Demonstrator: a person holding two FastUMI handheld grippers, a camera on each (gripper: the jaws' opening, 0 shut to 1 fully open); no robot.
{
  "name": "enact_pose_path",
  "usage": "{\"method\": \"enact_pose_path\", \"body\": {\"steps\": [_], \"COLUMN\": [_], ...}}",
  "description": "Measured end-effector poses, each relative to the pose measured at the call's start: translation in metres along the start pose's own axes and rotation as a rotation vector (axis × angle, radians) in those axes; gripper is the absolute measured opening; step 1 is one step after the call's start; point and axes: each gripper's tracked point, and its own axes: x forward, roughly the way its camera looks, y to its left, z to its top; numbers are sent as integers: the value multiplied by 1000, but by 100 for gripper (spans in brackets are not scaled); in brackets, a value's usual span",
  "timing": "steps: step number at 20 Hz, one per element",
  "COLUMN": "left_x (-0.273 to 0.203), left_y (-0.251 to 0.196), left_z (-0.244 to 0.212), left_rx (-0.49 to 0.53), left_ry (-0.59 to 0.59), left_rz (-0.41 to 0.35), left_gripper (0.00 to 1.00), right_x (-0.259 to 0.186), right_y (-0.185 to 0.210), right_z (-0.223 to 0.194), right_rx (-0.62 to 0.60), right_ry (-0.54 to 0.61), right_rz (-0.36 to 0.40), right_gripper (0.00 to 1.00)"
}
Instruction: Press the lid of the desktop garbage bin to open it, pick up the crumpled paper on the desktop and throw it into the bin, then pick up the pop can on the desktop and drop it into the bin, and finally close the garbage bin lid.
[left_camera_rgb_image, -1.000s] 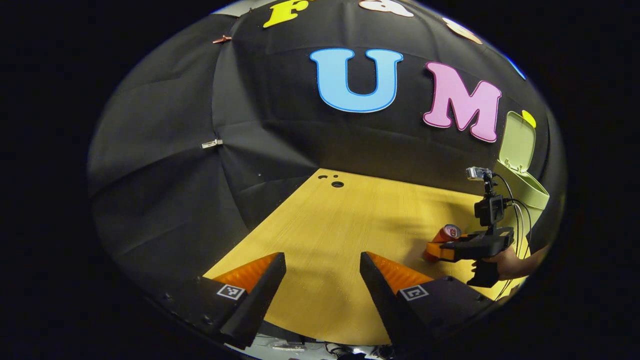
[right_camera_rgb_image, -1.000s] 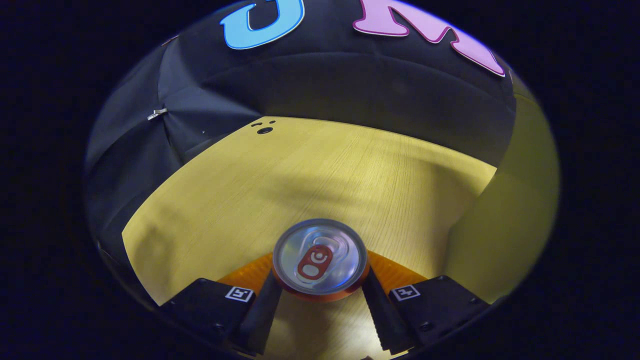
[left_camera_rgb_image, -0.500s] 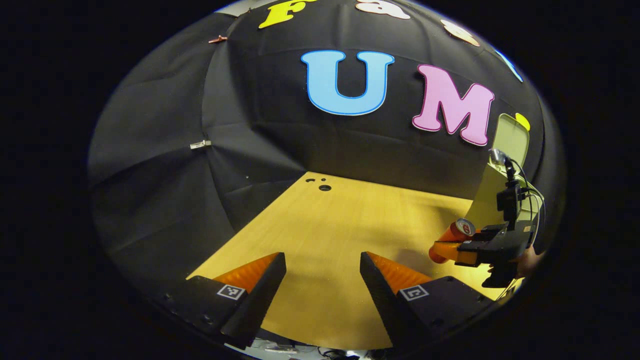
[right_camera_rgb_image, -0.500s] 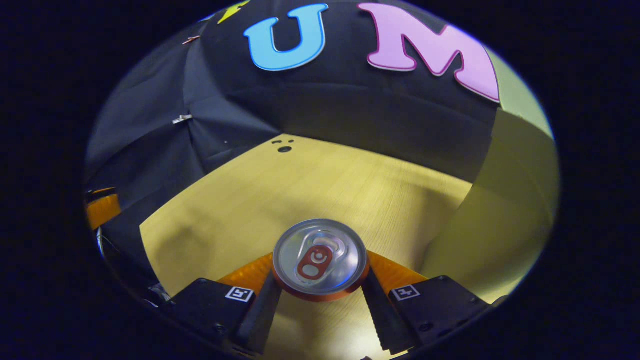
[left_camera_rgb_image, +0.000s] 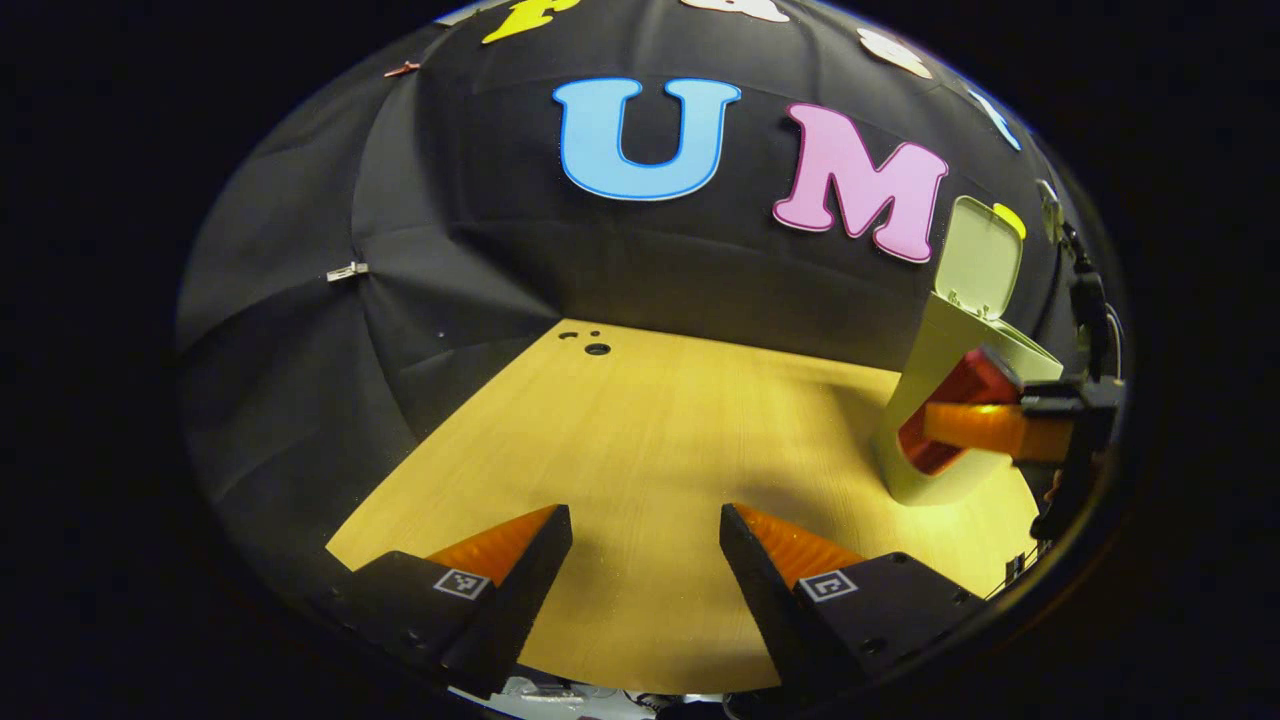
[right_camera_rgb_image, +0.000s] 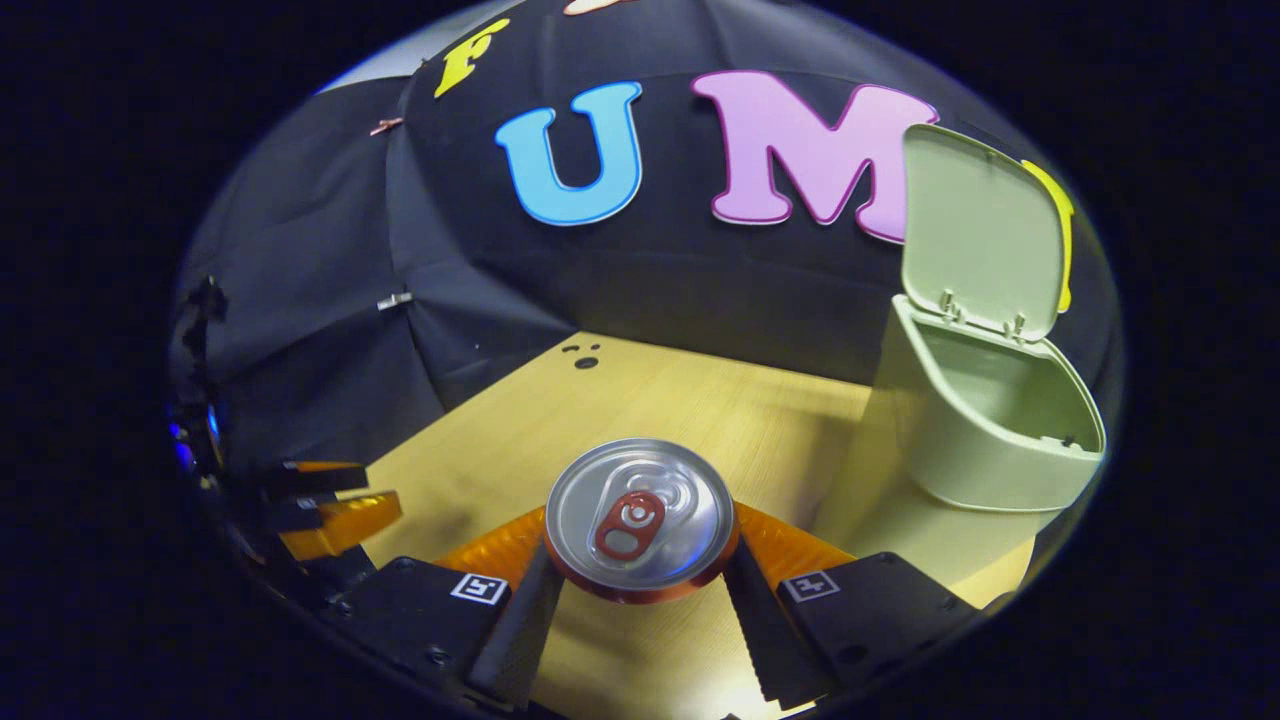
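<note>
Pop can (right_camera_rgb_image: 638, 520) clamped between right fingers (right_camera_rgb_image: 745, 590), left fingers (left_camera_rgb_image: 540, 560) spread, empty

— What can't you make out from where you sit?

— In the right gripper view I see the pop can (right_camera_rgb_image: 640, 520) from its top end; its body is hidden behind that silver top, and my own fingers cover its sides. The bin (right_camera_rgb_image: 985, 440) opens away from me, so its inside floor is out of sight.

— And the other camera?

— In the left gripper view the right gripper (left_camera_rgb_image: 975, 425) is cut off at the picture's edge. It covers part of the can there, and the can's top is turned away.
</note>
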Motion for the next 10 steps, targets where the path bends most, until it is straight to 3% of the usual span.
{"method": "enact_pose_path", "body": {"steps": [10], "left_x": [33], "left_y": [-38], "left_z": [5], "left_rx": [-23], "left_ry": [29], "left_rz": [-99], "left_gripper": [96], "right_x": [-61], "right_y": [-43], "right_z": [76], "right_rx": [67], "right_ry": [-150], "right_rz": [-74], "right_gripper": [84]}}
